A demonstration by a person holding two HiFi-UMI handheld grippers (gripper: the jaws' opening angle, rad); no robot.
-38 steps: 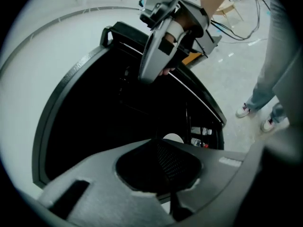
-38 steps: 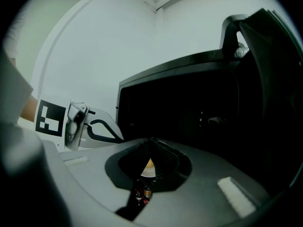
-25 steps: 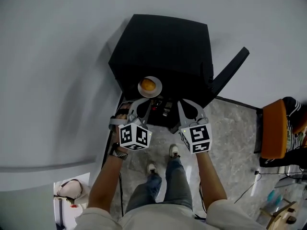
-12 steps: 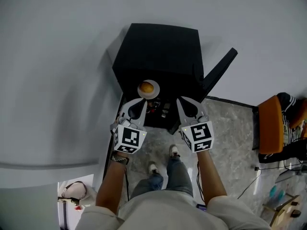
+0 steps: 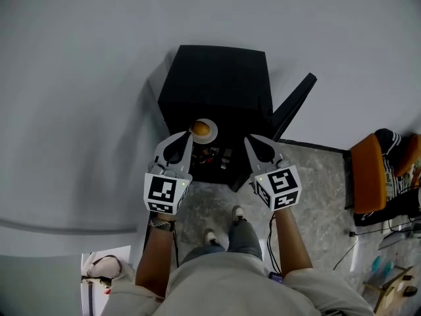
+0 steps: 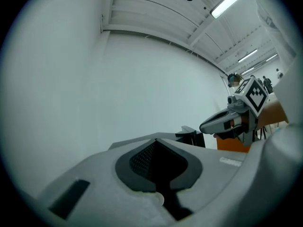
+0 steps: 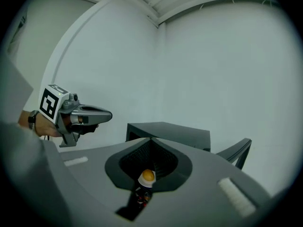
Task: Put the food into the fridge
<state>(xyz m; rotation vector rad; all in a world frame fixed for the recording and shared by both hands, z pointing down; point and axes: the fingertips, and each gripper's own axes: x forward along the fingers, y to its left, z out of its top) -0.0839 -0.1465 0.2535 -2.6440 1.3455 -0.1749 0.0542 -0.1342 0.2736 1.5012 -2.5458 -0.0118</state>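
Note:
A black mini fridge (image 5: 217, 78) stands against the white wall with its door (image 5: 293, 104) swung open to the right. Inside its opening a white plate with a round orange food (image 5: 202, 130) rests, also seen in the right gripper view as the plate (image 7: 147, 176) above dark bottles (image 7: 140, 197). My left gripper (image 5: 188, 135) is shut and empty, its tip just left of the plate. My right gripper (image 5: 249, 139) is shut and empty too, in front of the opening's right side. The left gripper view faces the wall past its own jaws (image 6: 156, 141).
The fridge's lower shelf holds small dark items (image 5: 217, 154). An orange chair (image 5: 367, 176) with clothes stands at the right, with cables (image 5: 342, 259) on the marble floor. The person's feet (image 5: 223, 226) are right before the fridge. The white wall runs along the left.
The left gripper has drifted left and its tip now stands beside the plate. The right gripper has barely moved. The plate stays in the fridge; the head view shifted slightly.

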